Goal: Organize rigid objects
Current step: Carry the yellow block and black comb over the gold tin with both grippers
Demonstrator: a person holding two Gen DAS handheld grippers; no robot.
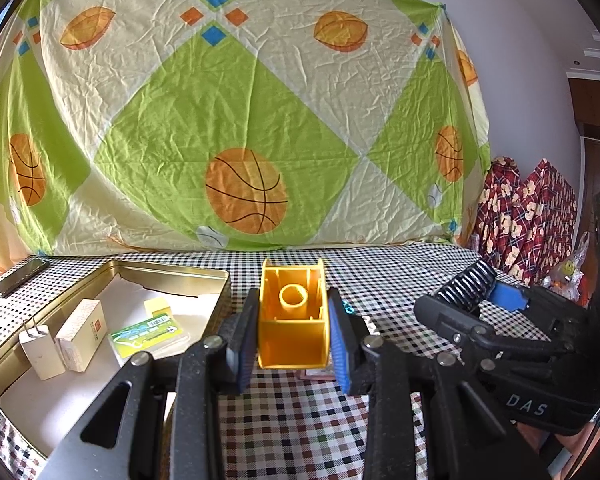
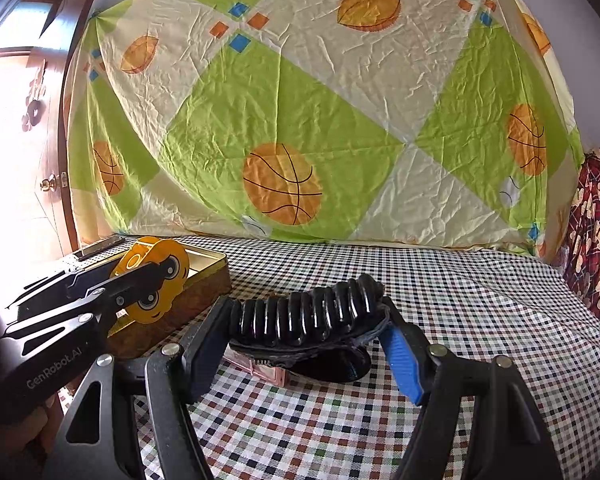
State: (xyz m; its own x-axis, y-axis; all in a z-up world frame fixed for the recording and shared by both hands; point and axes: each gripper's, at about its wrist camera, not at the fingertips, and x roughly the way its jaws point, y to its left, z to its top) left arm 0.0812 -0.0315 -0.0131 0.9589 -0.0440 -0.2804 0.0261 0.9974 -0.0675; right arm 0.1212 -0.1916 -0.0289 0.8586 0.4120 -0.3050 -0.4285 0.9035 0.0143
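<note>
My left gripper (image 1: 294,296) is shut on a yellow tape dispenser (image 1: 292,320), its blue pads pressing both flat sides. It hangs just right of an open gold tin (image 1: 172,270). In the right wrist view the dispenser (image 2: 156,260) shows a cartoon face, and the left gripper (image 2: 156,280) holds it in front of the tin (image 2: 204,276). My right gripper (image 2: 306,312) is shut on a black ribbed hair clip (image 2: 308,316), held a little above the checked tablecloth. In the left wrist view the same clip (image 1: 466,284) is seen in the right gripper (image 1: 488,292) at the right.
The tin holds two white boxes (image 1: 80,332), a green packet (image 1: 148,332) and a yellow note pad (image 1: 158,306). A small pink item (image 2: 260,368) lies on the cloth under the clip. A dark flat bar (image 1: 20,276) lies at the back left. Red patterned fabric (image 1: 520,216) stands at the right.
</note>
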